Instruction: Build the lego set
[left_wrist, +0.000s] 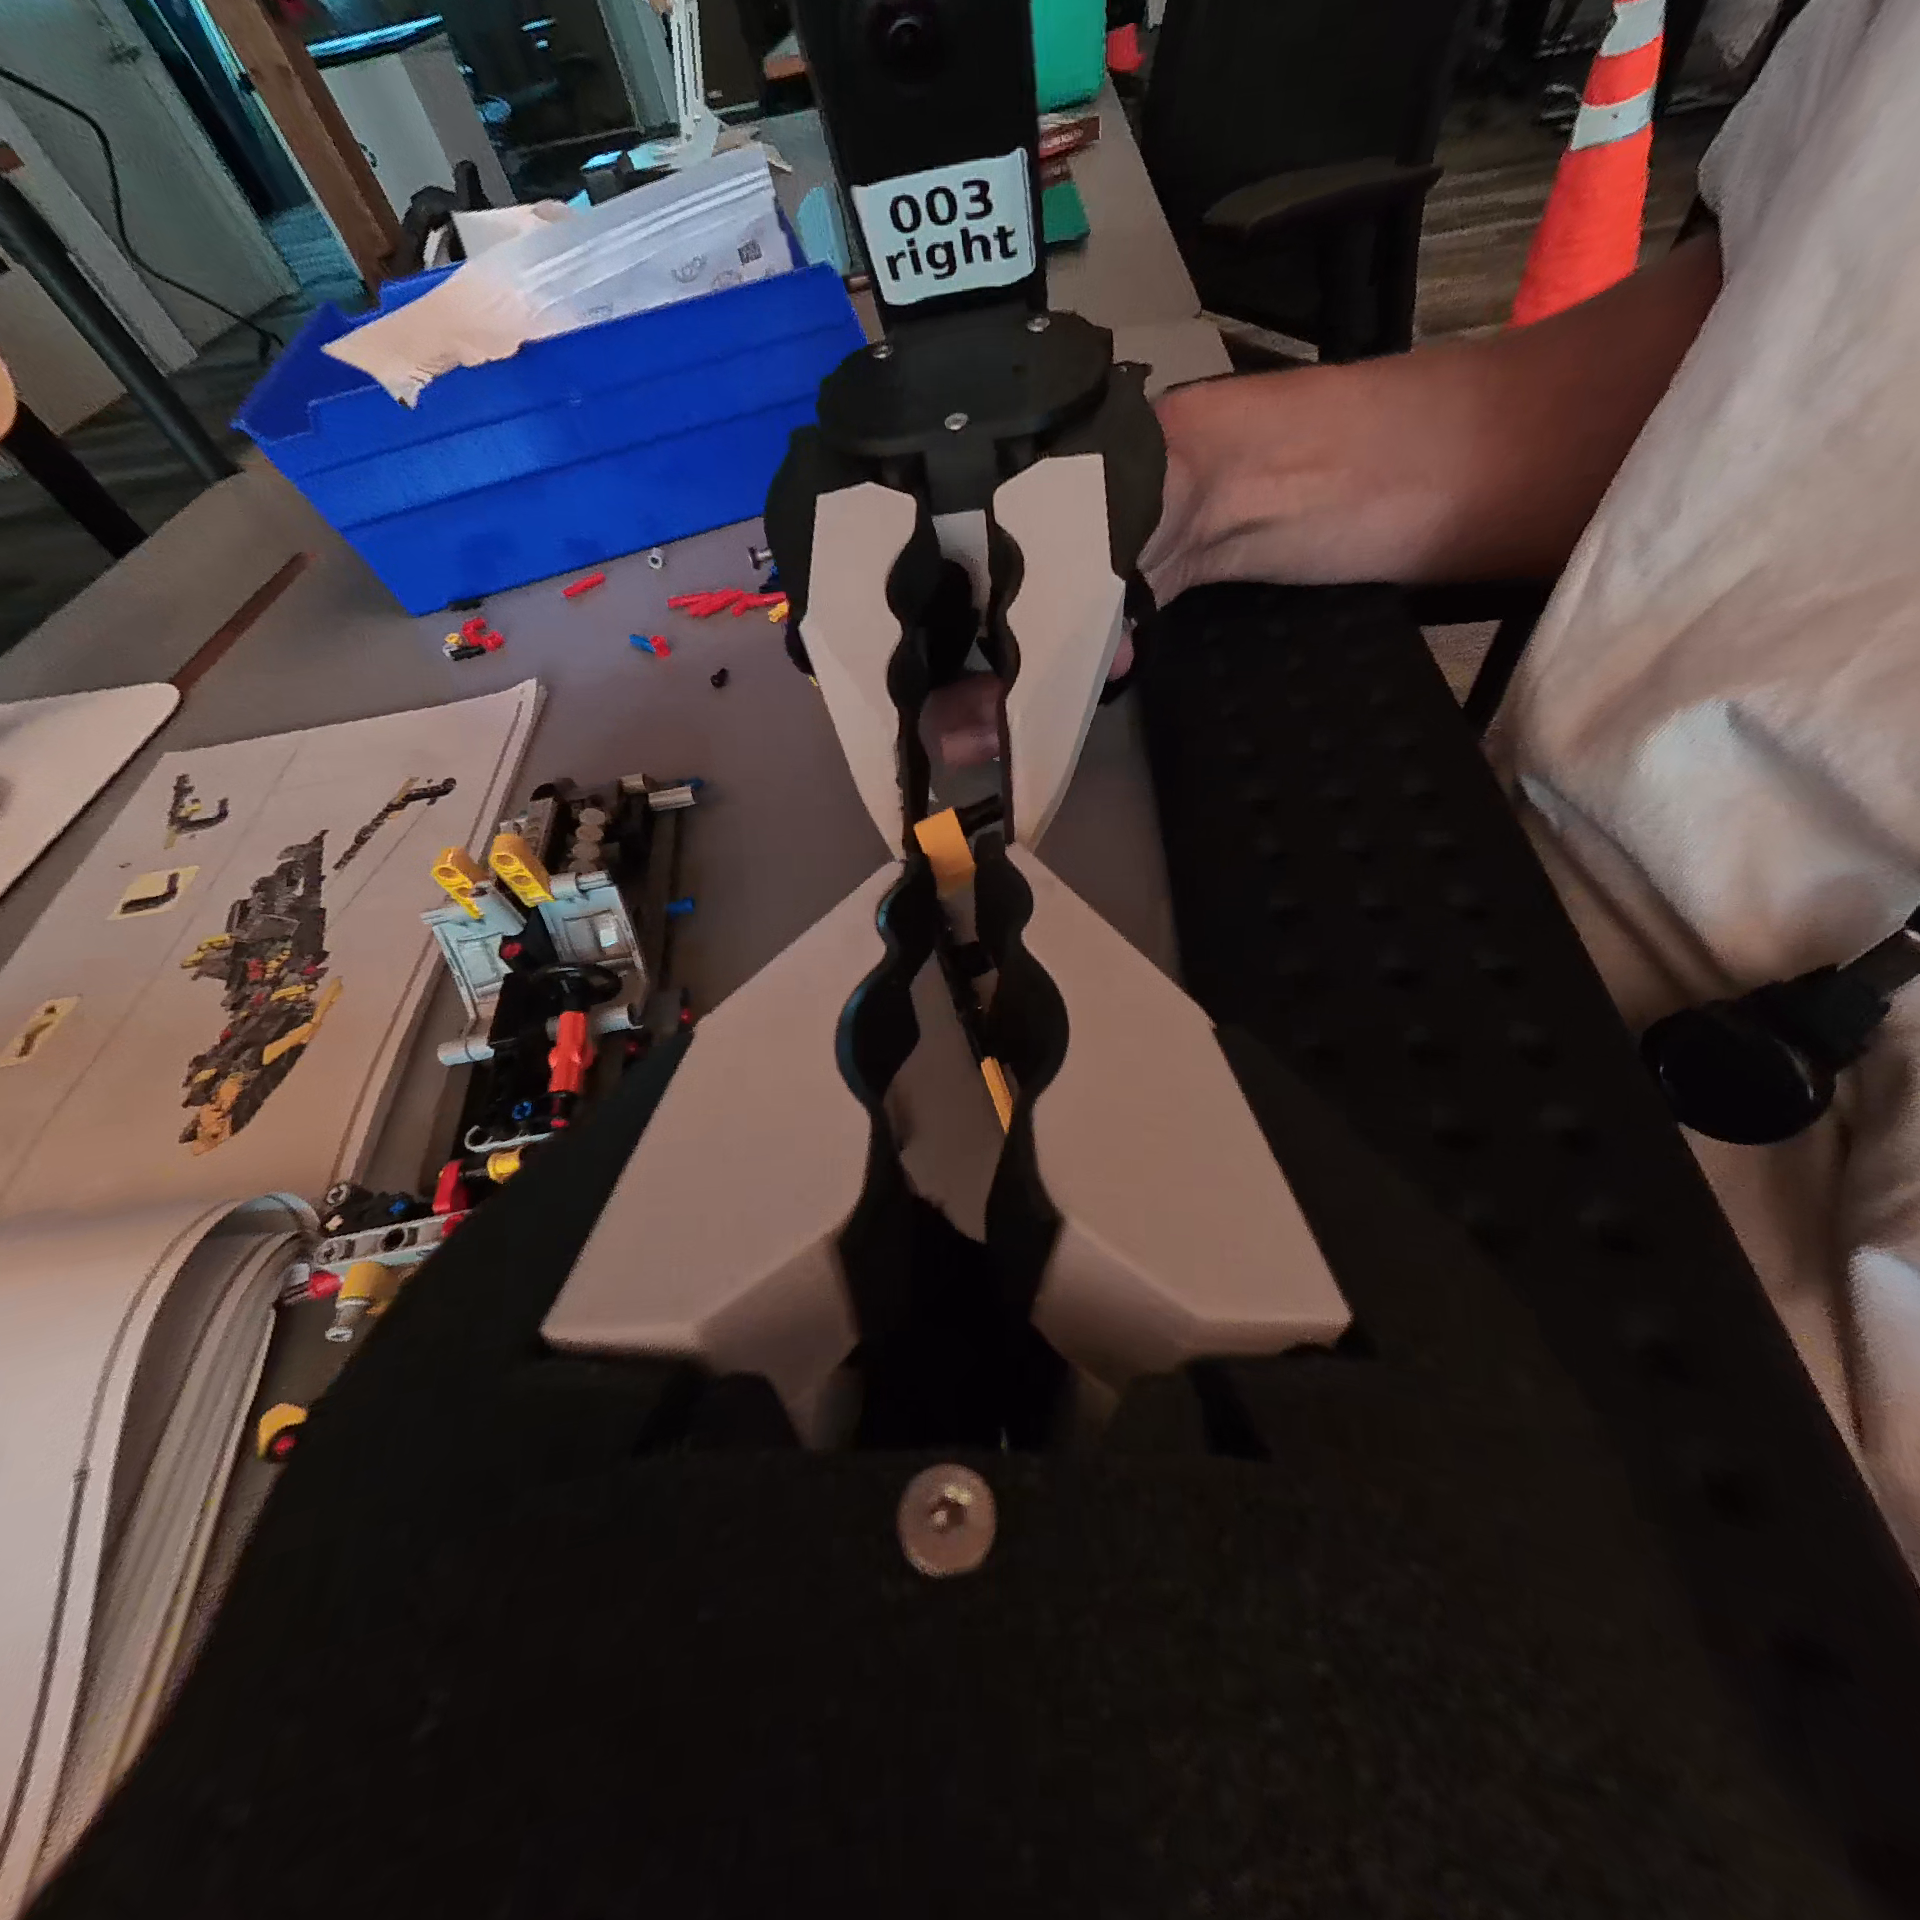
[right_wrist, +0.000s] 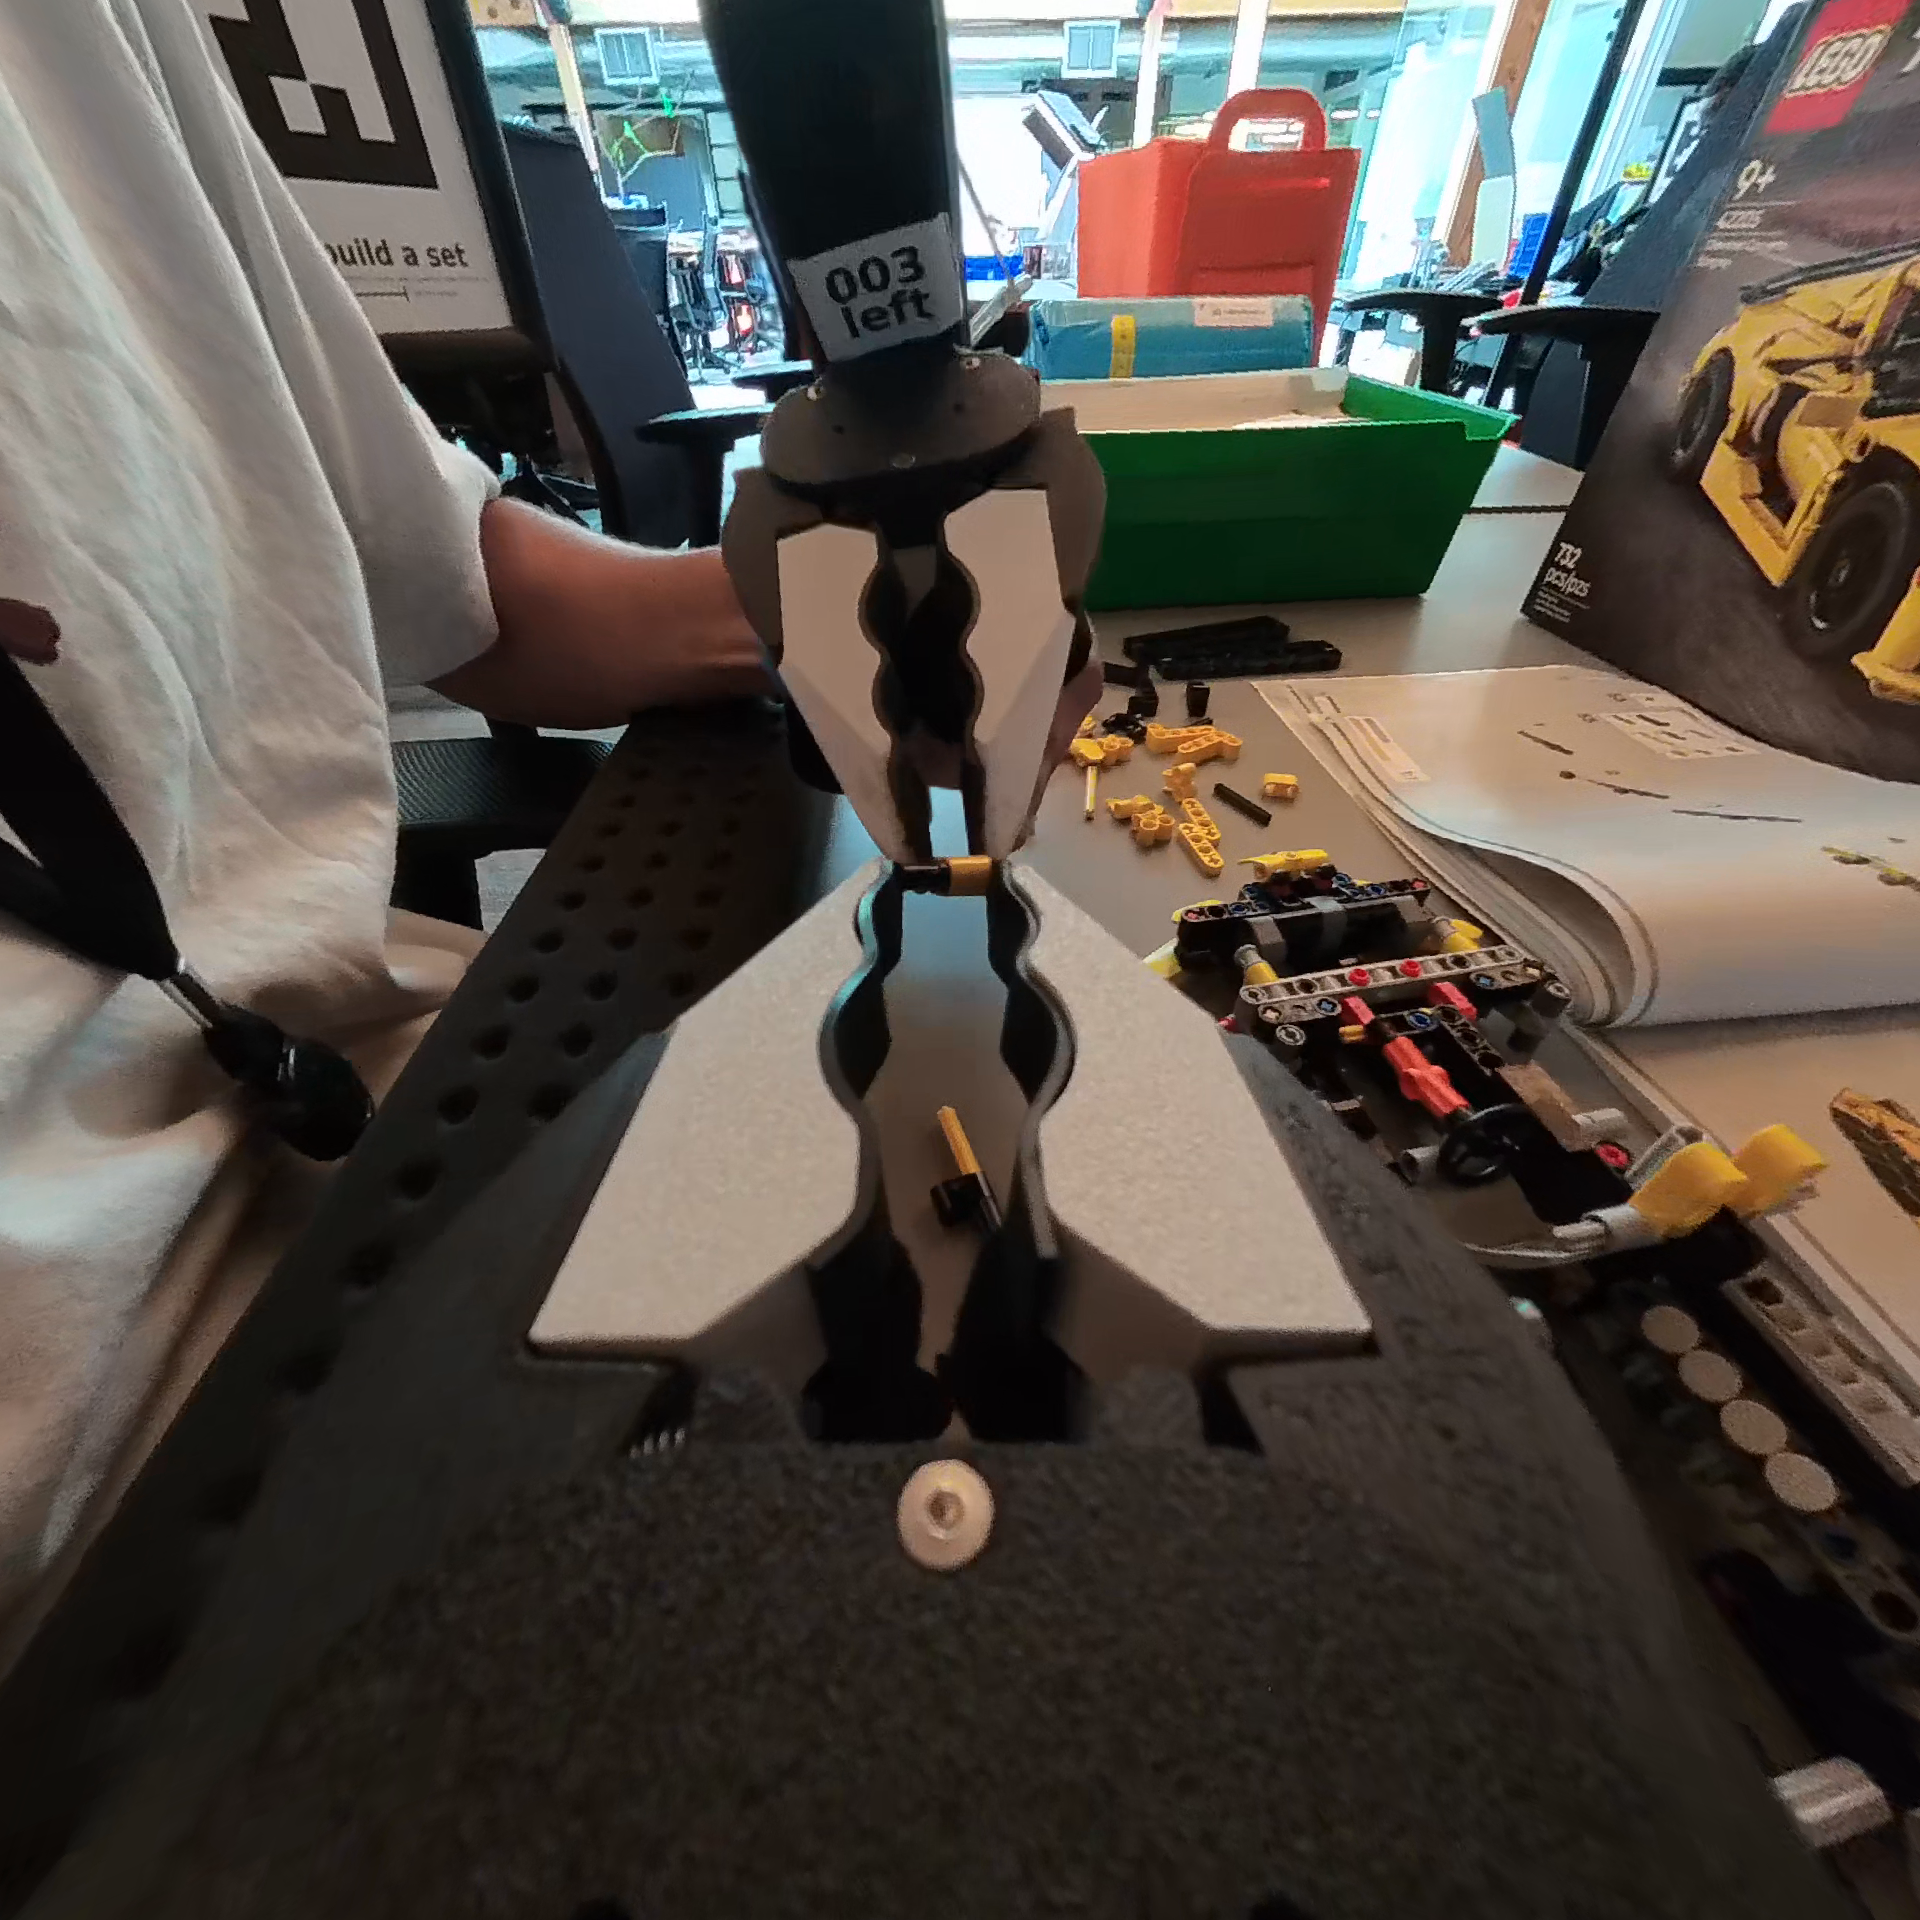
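- While both grippers are raised tip to tip over the grey table (right_wrist: 1455, 644), a set box (right_wrist: 1766, 416) with a yellow car pictured on it is seen standing at the far right of the right wrist view.
- A blue bin (left_wrist: 561, 457) holding white bags is placed at the back in the left wrist view, and a green bin (right_wrist: 1288, 499) in the right wrist view.
- An open instruction booklet (right_wrist: 1621, 831) is laid beside the half-built chassis (right_wrist: 1392, 1008), which rests on the table.
- The left gripper (left_wrist: 951, 873) is closed on a small yellow-and-black piece (right_wrist: 961, 873), with a thin yellow-tipped axle (left_wrist: 992, 1070) seen between its fingers.
- The right gripper (right_wrist: 951, 883) is pinched at its tips against the same piece; only the tips meet it.
- Loose yellow parts (right_wrist: 1174, 790) are scattered near the booklet, and red pins (left_wrist: 717, 603) in front of the blue bin.
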